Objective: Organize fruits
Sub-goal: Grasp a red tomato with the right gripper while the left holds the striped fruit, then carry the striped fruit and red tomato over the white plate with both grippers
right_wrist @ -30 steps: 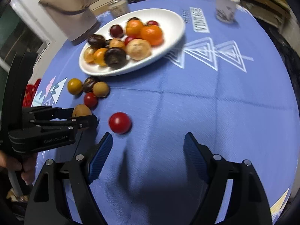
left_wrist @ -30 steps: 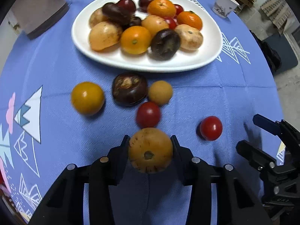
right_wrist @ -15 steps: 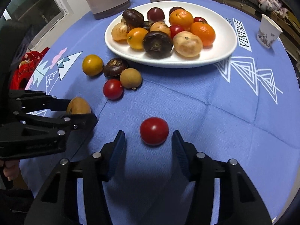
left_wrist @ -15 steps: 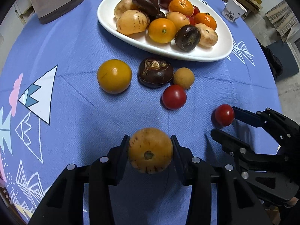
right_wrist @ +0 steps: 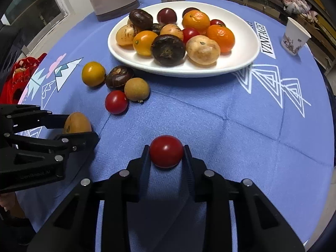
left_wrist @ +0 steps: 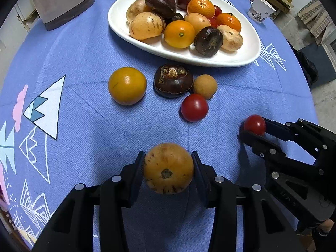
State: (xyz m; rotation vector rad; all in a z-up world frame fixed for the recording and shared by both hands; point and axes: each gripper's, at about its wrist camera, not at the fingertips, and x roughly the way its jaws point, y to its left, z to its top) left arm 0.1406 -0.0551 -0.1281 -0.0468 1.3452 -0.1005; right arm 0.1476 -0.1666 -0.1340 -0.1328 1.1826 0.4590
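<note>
Pickup step: right claw [right_wrist: 166, 154] just clenched on red tomato [right_wrist: 166, 151], left claw [left_wrist: 168, 168] grasping tan fruit [left_wrist: 168, 168], both near the white plate [left_wrist: 247, 48]; next, lift & carry to plate w/o squashing

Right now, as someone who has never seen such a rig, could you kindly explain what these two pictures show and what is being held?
There is no robot here: a person holds a pair of black tongs in each hand, with a fisheye camera on each looking along the fingers. One picture is from the left tongs, shut on a speckled tan fruit. The other is from the right tongs, which have just closed on a red tomato. On the blue tablecloth sit a white plate of mixed fruits and four loose fruits.
</note>
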